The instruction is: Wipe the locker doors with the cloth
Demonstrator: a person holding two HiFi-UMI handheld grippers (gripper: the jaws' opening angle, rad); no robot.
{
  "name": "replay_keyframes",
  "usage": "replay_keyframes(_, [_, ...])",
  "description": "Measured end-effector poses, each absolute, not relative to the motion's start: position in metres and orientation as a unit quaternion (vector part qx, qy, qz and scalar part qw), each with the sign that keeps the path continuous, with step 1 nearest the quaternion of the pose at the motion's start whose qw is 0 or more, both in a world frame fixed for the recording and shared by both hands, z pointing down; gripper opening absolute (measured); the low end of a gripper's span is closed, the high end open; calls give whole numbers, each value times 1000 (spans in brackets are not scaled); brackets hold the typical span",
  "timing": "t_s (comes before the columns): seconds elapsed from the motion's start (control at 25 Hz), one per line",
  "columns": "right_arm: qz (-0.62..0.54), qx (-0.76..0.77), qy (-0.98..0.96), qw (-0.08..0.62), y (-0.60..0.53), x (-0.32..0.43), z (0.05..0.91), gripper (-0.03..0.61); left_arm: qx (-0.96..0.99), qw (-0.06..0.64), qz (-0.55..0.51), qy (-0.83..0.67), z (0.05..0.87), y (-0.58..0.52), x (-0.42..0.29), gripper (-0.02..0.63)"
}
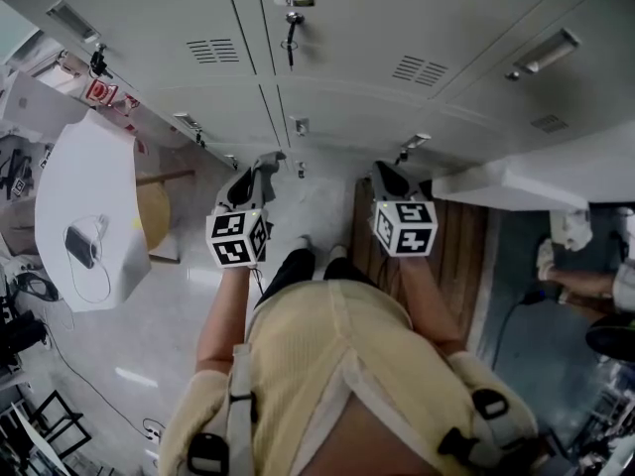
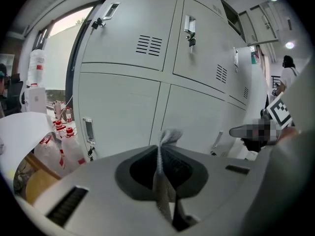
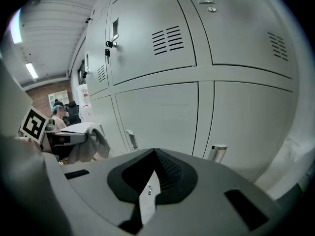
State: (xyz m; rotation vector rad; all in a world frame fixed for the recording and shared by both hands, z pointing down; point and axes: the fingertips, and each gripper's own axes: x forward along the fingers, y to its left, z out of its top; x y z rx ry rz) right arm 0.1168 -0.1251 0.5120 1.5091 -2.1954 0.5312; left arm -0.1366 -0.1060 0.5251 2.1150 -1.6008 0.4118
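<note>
Cloth, grey and knitted, is pinched between the closed jaws of the left tool. A short tuft of it stands up above the jaw tips, and in the right gripper view the rest hangs down below them. The right tool is level with the left and near it, with its jaws drawn together on nothing. Each tool has a marker cube at its rear, over the person's hand.

Both tools point at the lower row of grey locker doors, and the cloth is clear of the door faces. A latch handle sits at the edge of the nearest lower door. On the upper row, keys hang from one lock and vent louvres cut into the door beside it.

Under the right tool, a wooden slatted board lies on the floor against the locker base. Farther off on the person's left are a white round desk and plastic bottles with red caps.
</note>
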Motion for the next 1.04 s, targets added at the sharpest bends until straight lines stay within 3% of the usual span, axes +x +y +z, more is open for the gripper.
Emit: replay_keyframes(1.04, [215, 523, -802, 191, -124, 103, 510, 3, 770, 236, 151, -573, 523, -106, -128, 18])
